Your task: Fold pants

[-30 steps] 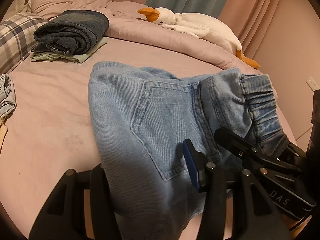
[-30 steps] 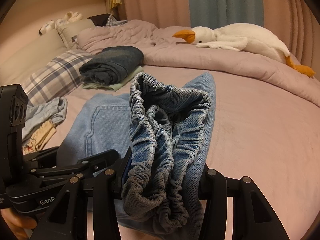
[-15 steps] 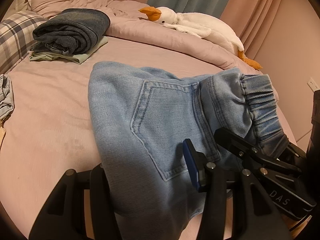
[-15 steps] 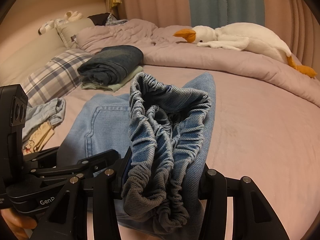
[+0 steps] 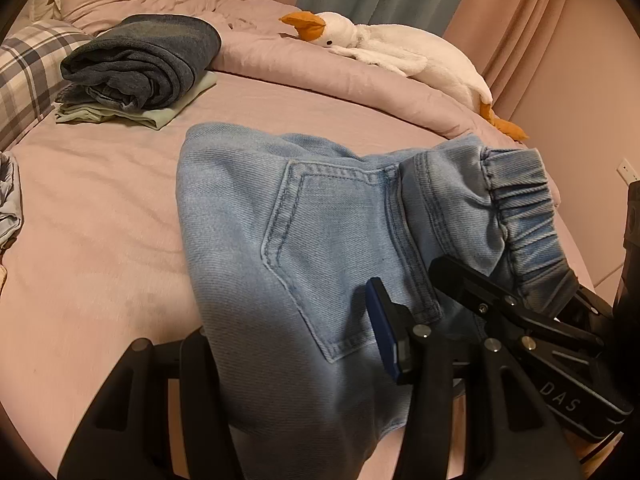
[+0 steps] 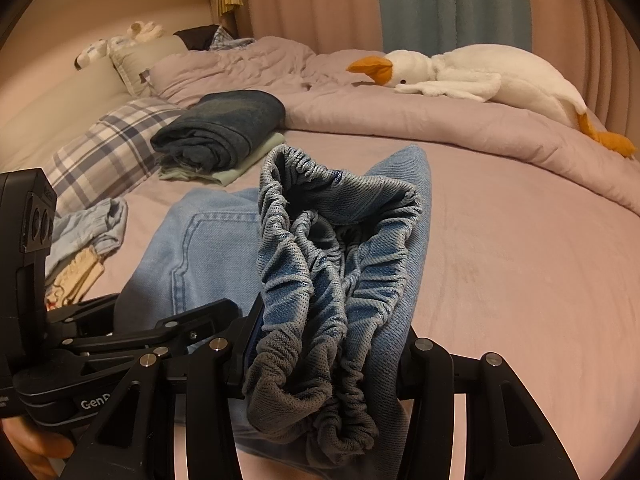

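Folded light-blue denim pants (image 5: 304, 248) are pinched at the near edge by left tool (image 5: 296, 356) and right tool (image 6: 324, 356); final set-down on bed (image 6: 520, 264) is judged next.

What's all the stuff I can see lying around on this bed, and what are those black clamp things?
light blue jeans: one, pale denim with an elastic waistband, held up over the middle of the bed
dark jeans: one, dark blue, folded, on top of the pale green garment
pale green garment: one, folded, far left of the bed
goose plush: one, white with orange beak and feet, on the bunched duvet
duvet: one, pink, pushed to the far edge
plaid pillow: one, blue and white, left side
crumpled clothes: small pile, light blue and cream, left edge
curtains: pink and teal, behind the bed
left gripper: black, closed on the jeans
right gripper: black, closed on the waistband
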Motion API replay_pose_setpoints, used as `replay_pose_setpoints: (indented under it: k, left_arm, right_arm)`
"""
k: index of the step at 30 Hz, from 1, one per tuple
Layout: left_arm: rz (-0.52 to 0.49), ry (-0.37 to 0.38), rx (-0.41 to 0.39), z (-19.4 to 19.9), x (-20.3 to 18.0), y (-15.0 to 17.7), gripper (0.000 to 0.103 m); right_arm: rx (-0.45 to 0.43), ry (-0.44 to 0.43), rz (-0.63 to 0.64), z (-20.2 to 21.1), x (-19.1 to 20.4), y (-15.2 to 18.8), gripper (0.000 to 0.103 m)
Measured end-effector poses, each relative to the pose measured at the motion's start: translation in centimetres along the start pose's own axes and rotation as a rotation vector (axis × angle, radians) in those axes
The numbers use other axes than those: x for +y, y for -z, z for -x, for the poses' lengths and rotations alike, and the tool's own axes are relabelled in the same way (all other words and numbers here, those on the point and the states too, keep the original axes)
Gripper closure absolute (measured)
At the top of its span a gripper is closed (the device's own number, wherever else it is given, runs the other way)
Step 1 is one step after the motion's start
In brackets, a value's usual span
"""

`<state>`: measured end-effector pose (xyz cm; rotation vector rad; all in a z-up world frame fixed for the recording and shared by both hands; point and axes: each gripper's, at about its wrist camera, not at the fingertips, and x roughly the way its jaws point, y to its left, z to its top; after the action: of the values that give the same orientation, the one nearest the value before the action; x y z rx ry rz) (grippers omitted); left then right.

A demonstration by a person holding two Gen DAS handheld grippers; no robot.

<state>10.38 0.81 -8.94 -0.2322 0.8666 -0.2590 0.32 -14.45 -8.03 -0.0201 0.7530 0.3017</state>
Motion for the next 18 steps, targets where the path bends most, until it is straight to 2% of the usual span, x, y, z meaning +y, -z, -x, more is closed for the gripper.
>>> replay_pose_setpoints:
  k: [18]
  left_arm:
    - [-0.011,0.006,-0.007,-0.3,1.1,-1.6,0.053]
  right_arm:
    - [-0.015,0.002,-0.001,-0.2,-0.1,0.1,0.052]
